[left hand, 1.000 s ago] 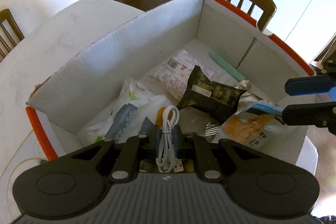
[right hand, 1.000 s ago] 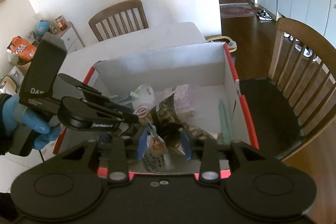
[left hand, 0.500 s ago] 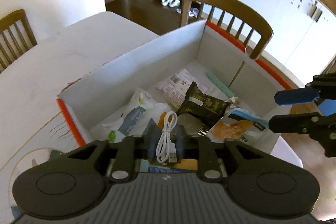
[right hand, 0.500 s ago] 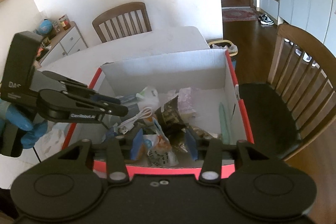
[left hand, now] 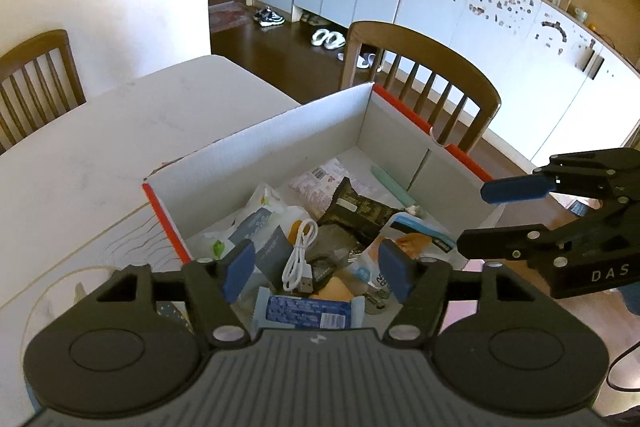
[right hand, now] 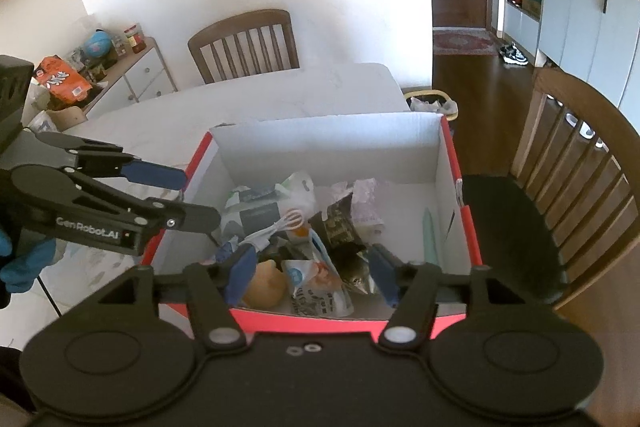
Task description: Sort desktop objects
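White table (left hand: 120, 147) bearing cardboard box (left hand: 280, 131); wooden chairs (left hand: 424, 75) around.

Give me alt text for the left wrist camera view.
The left hand-held gripper, jaws opening and gripping nothing, hangs over a cardboard box holding snack packets and a coiled white USB cable. The right hand-held gripper enters from the right.

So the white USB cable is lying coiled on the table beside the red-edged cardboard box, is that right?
Not quite. The white USB cable lies coiled inside the red-edged cardboard box, on top of the snack packets, not beside it on the table. The left wrist view shows this.
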